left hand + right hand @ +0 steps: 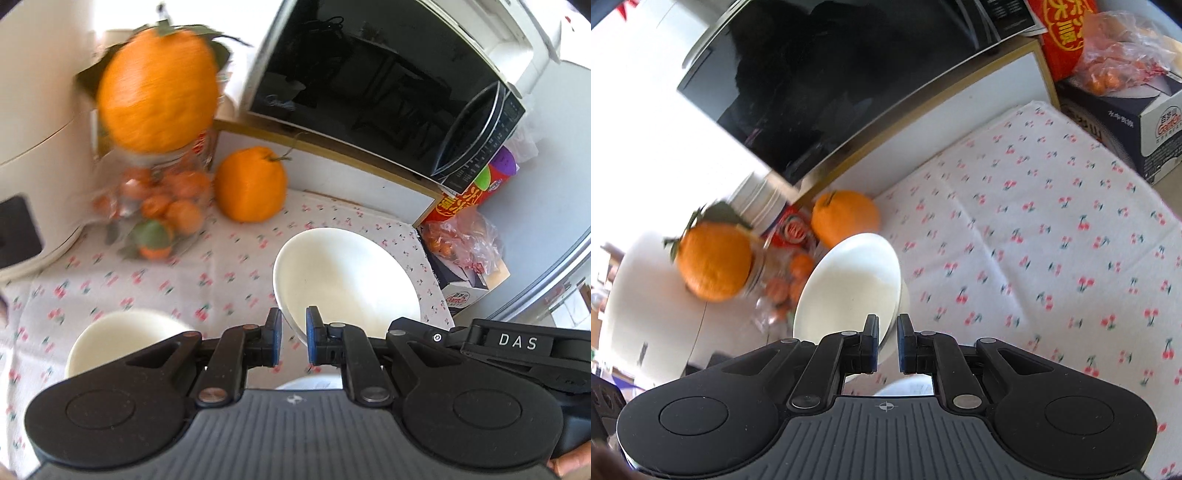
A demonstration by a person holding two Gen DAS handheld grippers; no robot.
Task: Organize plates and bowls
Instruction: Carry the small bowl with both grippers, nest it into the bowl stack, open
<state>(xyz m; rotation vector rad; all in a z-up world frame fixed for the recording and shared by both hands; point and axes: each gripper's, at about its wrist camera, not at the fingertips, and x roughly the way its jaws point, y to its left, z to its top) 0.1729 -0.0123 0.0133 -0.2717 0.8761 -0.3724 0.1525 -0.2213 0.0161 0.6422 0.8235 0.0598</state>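
Both tongs are clamped on bowl rims, each lifting a white bowl by its near edge w/ pads pinched on the thin wall. That edge grip is prob why the bowls hang tilted, mouths tipped toward the cameras.

Left view: left gripper (293, 338) at bottom centre, jaws nearly together on the rim of bowl A (343, 280), which fills centre-right of frame just above the pads. A second pale dish (125, 339) sits lower left on the cherry cloth (166, 266), partly hidden by the gripper body, not touched. The right gripper's arm juts in at lower right.

Right view: right gripper (888, 341) bottom centre, jaws nearly together on the rim of bowl B (849, 288), just above the pads, centre-left. Looks like a second rim under it, so poss. two nested; can't tell for sure.

Oranges (251, 184), a fruit jar (162, 199) & microwave (388, 85) crowd the top of frame; open cloth at right of right view is prob the spot for stacking
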